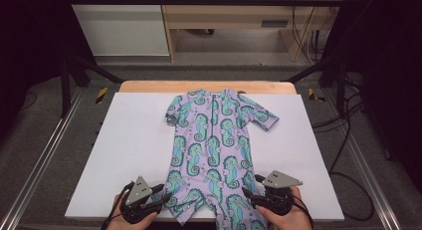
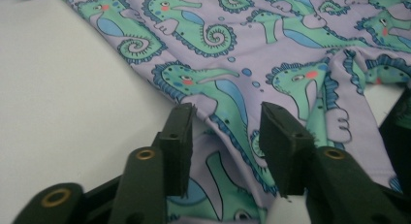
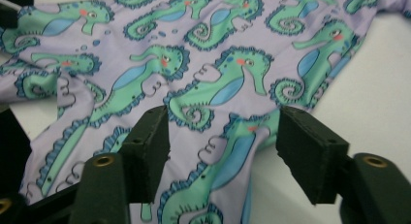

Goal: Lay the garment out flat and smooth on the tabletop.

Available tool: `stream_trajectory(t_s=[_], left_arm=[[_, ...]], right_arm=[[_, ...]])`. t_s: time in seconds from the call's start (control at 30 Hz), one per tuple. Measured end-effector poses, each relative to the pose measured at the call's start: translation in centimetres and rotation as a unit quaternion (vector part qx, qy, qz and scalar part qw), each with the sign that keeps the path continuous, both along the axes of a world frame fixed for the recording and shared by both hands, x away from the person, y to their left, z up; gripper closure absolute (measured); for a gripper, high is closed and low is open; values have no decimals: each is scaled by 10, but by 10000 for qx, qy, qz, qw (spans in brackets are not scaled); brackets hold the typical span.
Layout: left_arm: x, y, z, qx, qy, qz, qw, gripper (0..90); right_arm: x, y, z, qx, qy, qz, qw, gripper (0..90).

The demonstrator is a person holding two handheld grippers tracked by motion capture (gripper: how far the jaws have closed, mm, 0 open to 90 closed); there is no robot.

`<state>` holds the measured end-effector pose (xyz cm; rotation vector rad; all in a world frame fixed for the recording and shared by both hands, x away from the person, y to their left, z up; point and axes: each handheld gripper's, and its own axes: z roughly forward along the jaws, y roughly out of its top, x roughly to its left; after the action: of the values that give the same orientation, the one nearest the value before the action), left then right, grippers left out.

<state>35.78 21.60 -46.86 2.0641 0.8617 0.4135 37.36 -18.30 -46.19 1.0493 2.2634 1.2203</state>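
A lilac one-piece suit (image 1: pixel 213 140) printed with green seahorses lies flat on the white table (image 1: pixel 134 140), collar at the far end, legs toward me. My left gripper (image 1: pixel 166 196) sits at the hem of the suit's left leg (image 2: pixel 228 103), jaws open with the cloth lying between and under them. My right gripper (image 1: pixel 247 192) is at the right leg (image 3: pixel 218 112), jaws also open and wide apart over the fabric's edge. A hand holds each gripper at the table's near edge.
The white table top ends in a wooden strip (image 1: pixel 209 85) at the far side. Metal rails (image 1: pixel 45 155) run along both sides on the floor. Cables (image 1: pixel 348 140) lie on the floor at the right. A wooden shelf unit (image 1: pixel 224 21) stands behind.
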Motion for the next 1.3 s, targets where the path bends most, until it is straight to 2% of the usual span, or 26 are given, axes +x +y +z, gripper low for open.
stream_trajectory(t_s=[0.07, 0.17, 0.23, 0.33, 0.43, 0.5, 0.53, 0.6, 0.63, 0.7, 0.87, 0.9, 1.0, 1.07, 1.1, 1.2, 1.3], left_arm=[[-1, -1, -2, -33, 56, -22, 10000, 547], [2, -7, -7, 129, 156, -89, 9998, 513], [7, -11, -10, 183, 204, -47, 9996, 511], [17, -19, -10, 271, 165, -78, 9995, 585], [29, -23, -10, 314, 132, -39, 9994, 708], [36, -25, -10, 317, 124, -72, 9994, 806], [39, -26, -9, 300, 62, -84, 9995, 839], [46, -28, -8, 170, 25, -70, 9998, 868], [46, -28, -8, 170, 25, -70, 9998, 873], [55, -32, -5, -4, -49, -42, 10000, 878], [69, -36, -4, -17, -48, -15, 10000, 882], [78, -37, -3, -55, -17, -4, 10000, 882], [86, -41, -4, 16, 32, -20, 10000, 883], [95, -46, -12, 230, 157, -59, 9996, 883], [96, -47, -14, 308, 187, -89, 9993, 882], [94, -45, -14, 276, 169, -91, 9994, 857], [89, -36, -9, 247, 35, 53, 9997, 727]], right_arm=[[2, 3, 2, 35, -46, -17, 10000, 331], [7, 12, 3, 27, -26, 24, 10000, 291], [8, 20, 2, 16, -59, 131, 9999, 275], [14, 27, -2, -157, -50, 108, 9998, 241], [26, 21, -8, -363, 89, -248, 9990, 244], [31, 15, -13, -347, 216, -405, 9983, 302], [32, 14, -15, -352, 316, -386, 9981, 319], [33, 14, -20, -436, 498, -330, 9973, 371], [32, 14, -21, -427, 497, -282, 9975, 393], [30, 15, -21, -362, 478, -203, 9980, 498], [30, 15, -22, -305, 472, -122, 9983, 518], [30, 14, -22, -277, 466, -116, 9985, 519], [30, 15, -23, -227, 462, -42, 9987, 566], [30, 16, -24, -269, 481, 41, 9985, 635], [30, 17, -24, -264, 481, 71, 9985, 648], [30, 17, -25, -282, 472, 93, 9984, 647], [30, 14, -26, -219, 456, 78, 9987, 621]])
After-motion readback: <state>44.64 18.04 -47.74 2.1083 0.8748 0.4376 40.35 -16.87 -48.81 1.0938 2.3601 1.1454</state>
